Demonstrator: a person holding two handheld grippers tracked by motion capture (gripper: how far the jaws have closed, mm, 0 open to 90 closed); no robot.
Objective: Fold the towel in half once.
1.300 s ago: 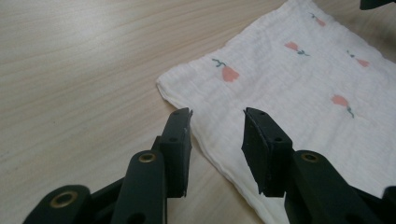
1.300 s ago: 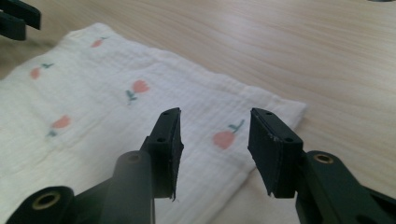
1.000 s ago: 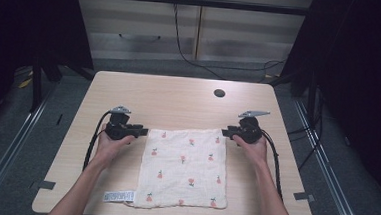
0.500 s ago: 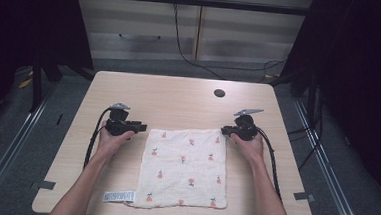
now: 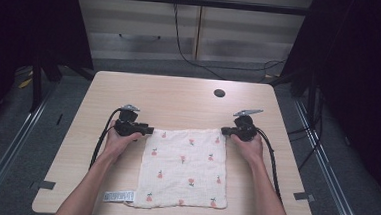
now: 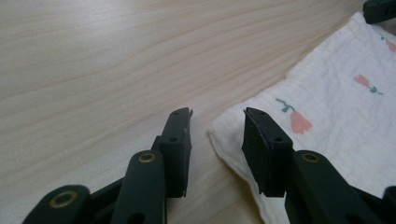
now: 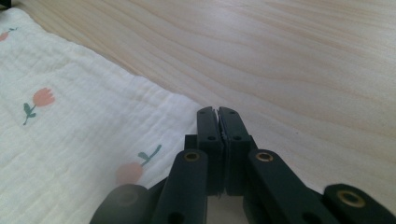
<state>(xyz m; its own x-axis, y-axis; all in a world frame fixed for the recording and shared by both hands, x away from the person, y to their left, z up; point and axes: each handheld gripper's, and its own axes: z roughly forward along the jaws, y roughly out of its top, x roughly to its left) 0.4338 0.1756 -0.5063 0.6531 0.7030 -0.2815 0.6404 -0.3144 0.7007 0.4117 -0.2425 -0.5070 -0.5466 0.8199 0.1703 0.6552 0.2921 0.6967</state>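
Pinching the far right corner of the cloth with my right gripper: jaws just closed, pads together, with the fabric edge running in under them; whether a fold sits between the pads I cannot tell. Left gripper: jaws apart, straddling the far left corner of the cloth, pads not pressing it. Cloth is white with small pink tulips and lies flat on the table, its near edge close to the table's near edge. White label sits just beside the cloth's near left corner. Dark round hole near the far edge.
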